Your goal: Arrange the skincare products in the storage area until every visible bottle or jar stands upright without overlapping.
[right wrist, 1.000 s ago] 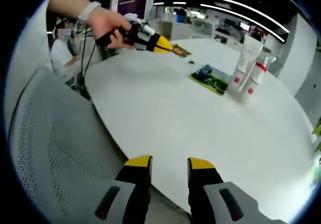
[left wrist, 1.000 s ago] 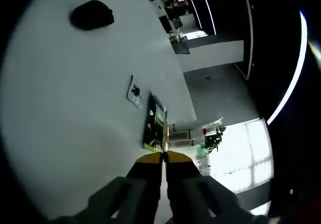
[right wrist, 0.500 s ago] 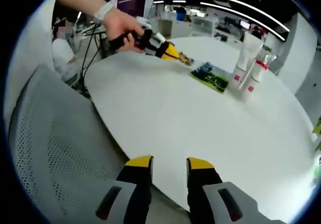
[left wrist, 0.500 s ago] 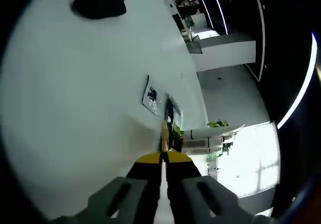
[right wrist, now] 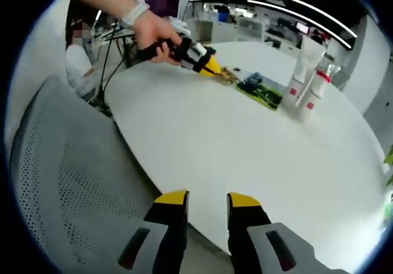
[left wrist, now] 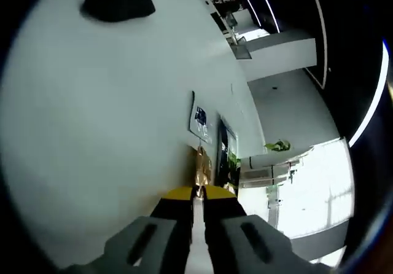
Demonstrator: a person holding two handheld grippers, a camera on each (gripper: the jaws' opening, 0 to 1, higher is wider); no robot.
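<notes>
**Left fingers carry a sachet toward the others on the tabletop**

Nearest, the right gripper (right wrist: pixel 206 200) hangs at the rim of the white tabletop (right wrist: pixel 245 151) with its yellow-tipped fingers (right wrist: pixel 172 198) a little apart and nothing between them; it looks parked, waiting its turn, with a grey mesh chair (right wrist: pixel 67 182) just to their left.

Farther out, the person's hand (right wrist: pixel 153 37) steers the left gripper (right wrist: pixel 209 67), whose fingers are pinched closed on a small brown sachet (right wrist: pixel 228 74). In its own view the sachet (left wrist: pixel 202 166) sticks out just beyond the fingertips (left wrist: pixel 179 194), low over the tabletop, probably so it can be laid beside the rest.

Just past that sachet lies a flat green packet (right wrist: pixel 261 88). Beyond it two white tubes (right wrist: pixel 304 80) stand upright, touching or nearly so, well away from both pairs of fingers.

A dark object (left wrist: pixel 118 2) sits far across the tabletop.
</notes>
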